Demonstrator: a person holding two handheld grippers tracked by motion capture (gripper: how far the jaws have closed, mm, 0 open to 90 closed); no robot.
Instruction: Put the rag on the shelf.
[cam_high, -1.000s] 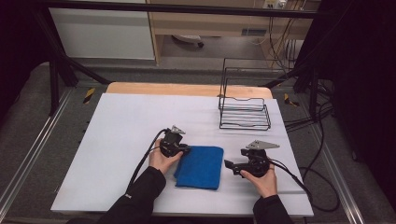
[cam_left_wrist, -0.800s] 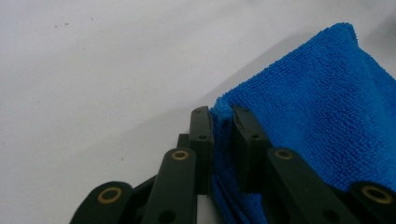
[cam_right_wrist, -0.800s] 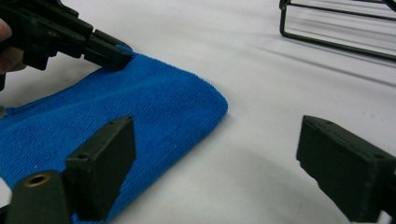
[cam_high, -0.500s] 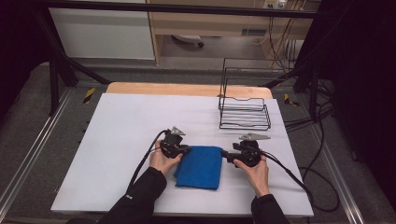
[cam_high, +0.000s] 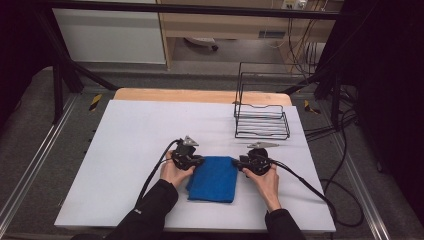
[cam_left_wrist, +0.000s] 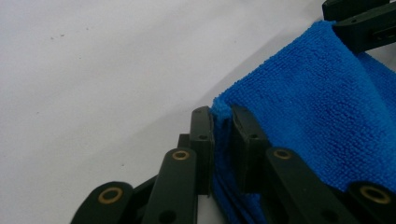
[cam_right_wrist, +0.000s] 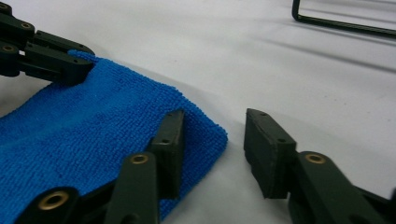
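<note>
High view: a folded blue cloth (cam_high: 214, 178) lies on the near half of the white table (cam_high: 130, 130), between the person's two hands; the left gripper (cam_high: 196, 161) sits at the cloth's far left corner and the right gripper (cam_high: 239, 163) at its far right corner, while a black wire rack (cam_high: 262, 120) stands well apart toward the table's far right.

Left gripper view: the jaws are closed down on the corner of the blue cloth (cam_left_wrist: 322, 107), with the layered edge pinched between the two pads — this hold looks made. At the top right of that view the other gripper's jaws touch the opposite corner.

Right gripper view: the right gripper (cam_right_wrist: 212, 137) stands wide open; one jaw rests on top of the blue cloth (cam_right_wrist: 93, 126) just inside its corner, the other is off the cloth over bare table, so the corner lies between them but is not gripped; the left gripper (cam_right_wrist: 74, 65) shows beyond, at the far corner.

As a judgement, the work is a fold or lift of the cloth by its two far corners; one corner is secured, the other is lined up but not yet clamped — closing the right jaws, then the lift or fold itself, remain.
</note>
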